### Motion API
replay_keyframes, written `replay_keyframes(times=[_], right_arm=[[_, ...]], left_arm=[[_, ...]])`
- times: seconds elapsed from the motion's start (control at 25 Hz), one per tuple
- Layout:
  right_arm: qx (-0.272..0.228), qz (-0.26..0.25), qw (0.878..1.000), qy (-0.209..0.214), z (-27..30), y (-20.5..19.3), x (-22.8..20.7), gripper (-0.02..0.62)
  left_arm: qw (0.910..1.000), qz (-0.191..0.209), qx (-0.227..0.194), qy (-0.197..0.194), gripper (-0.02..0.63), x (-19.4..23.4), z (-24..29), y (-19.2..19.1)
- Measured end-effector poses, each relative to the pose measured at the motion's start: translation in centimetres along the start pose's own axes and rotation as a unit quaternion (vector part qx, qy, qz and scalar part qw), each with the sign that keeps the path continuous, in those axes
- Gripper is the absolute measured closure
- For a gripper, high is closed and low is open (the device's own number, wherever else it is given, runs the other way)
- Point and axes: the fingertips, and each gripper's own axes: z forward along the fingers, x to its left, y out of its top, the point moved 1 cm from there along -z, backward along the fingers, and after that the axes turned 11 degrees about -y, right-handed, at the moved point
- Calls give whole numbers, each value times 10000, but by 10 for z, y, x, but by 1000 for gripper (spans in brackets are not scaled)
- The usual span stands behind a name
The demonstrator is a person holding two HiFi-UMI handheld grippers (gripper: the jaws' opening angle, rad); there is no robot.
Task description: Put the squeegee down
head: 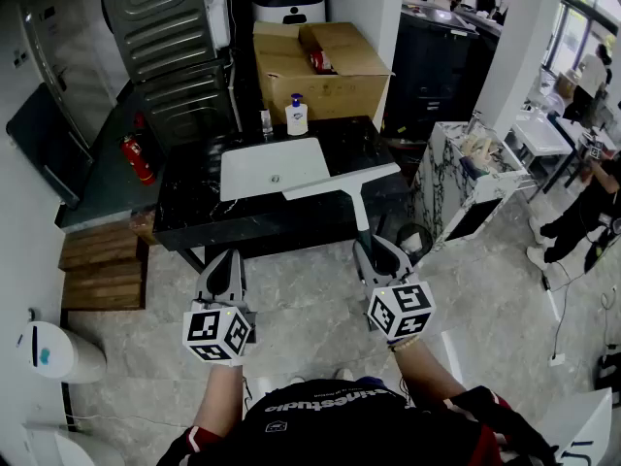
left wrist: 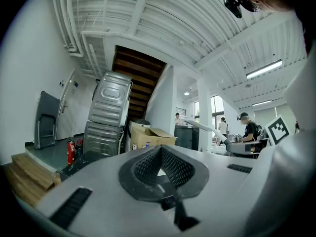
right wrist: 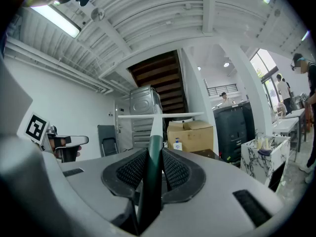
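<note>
The squeegee has a dark green handle and a long white blade. It is held level, and its blade hovers over the near edge of the black counter, beside the white sink. My right gripper is shut on the handle, and the blade crosses ahead of the jaws. My left gripper hangs level to the left, short of the counter, shut with nothing in it. From the left gripper view the blade shows off to the right.
A soap bottle stands behind the sink, and an open cardboard box sits behind that. A marble cabinet is at the right. A fire extinguisher and wooden steps are at the left. People stand far right.
</note>
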Motion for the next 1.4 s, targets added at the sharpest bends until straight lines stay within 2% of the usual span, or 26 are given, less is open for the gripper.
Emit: replay_keyframes(times=[0.76,0.92,1.2,1.4], right_arm=[[4,132,9999,76,3,-1,-5,471],[60,90,9999,115,3,-1,-22,471],[60,83,9996,277,11,5,-64,471],[184,200,9992,293,33,-6,-79,471]], left_arm=[[10000,-57,-9,-17,594,-2,6,-3],[9997,-231,-22,-63,594,-17,21,-5],[9999,-63,78,-4,594,-51,56,-10],[9997,-8,230,23,594,-50,76,-21]])
